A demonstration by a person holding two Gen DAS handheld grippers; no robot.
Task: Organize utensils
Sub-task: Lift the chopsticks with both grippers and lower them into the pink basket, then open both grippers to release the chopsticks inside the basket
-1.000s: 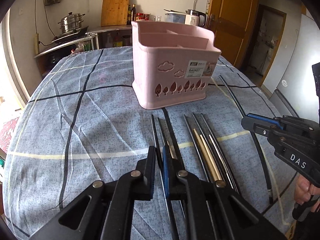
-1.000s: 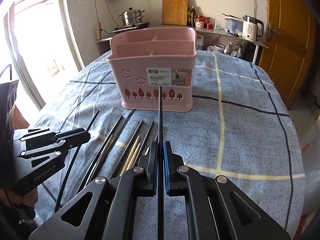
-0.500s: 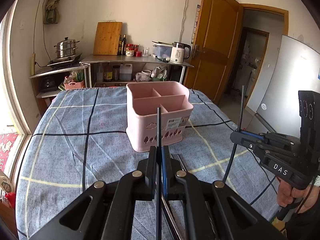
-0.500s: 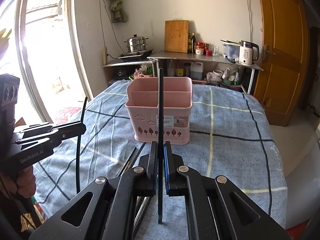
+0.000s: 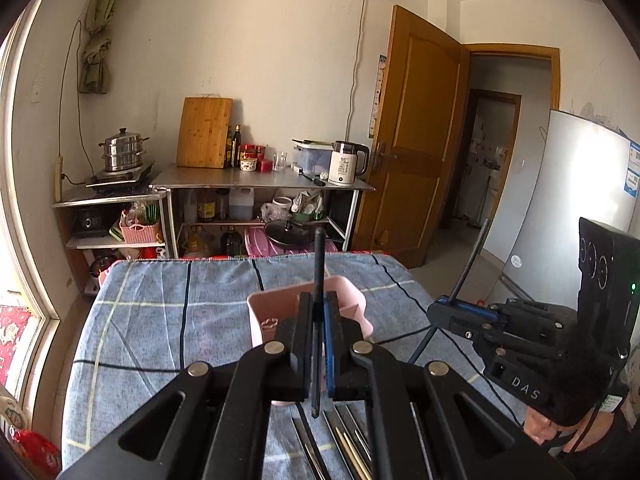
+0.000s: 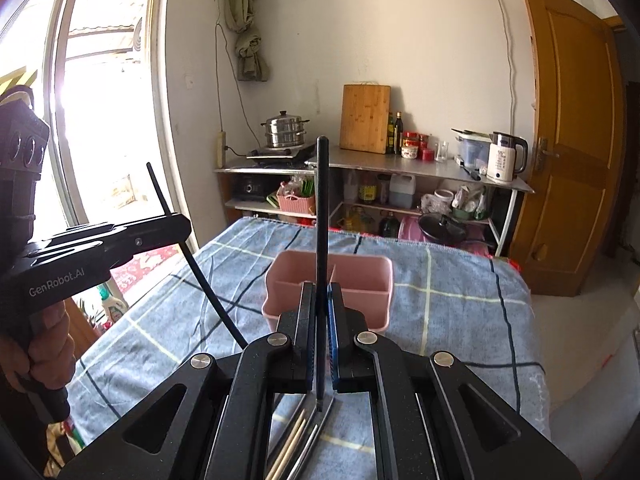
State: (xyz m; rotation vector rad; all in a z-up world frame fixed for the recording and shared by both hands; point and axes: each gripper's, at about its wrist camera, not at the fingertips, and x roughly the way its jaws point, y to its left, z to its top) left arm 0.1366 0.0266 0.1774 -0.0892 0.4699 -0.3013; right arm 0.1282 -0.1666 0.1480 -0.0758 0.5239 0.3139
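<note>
Jaws of both your left gripper [image 5: 319, 322] and right gripper [image 6: 319, 312] each pinched one black chopstick [image 6: 322, 216] upright above the bench, short of the pink basket [image 6: 362, 276]; next, lowering each into a compartment was called for.

Small kitchen room, daylight pouring in on your left.

Ahead of the jaws you face a white wall [image 5: 280, 60] and steel shelving [image 6: 400, 168]; right of them an open wooden door [image 5: 416, 136], left a bright window [image 6: 100, 120].
</note>
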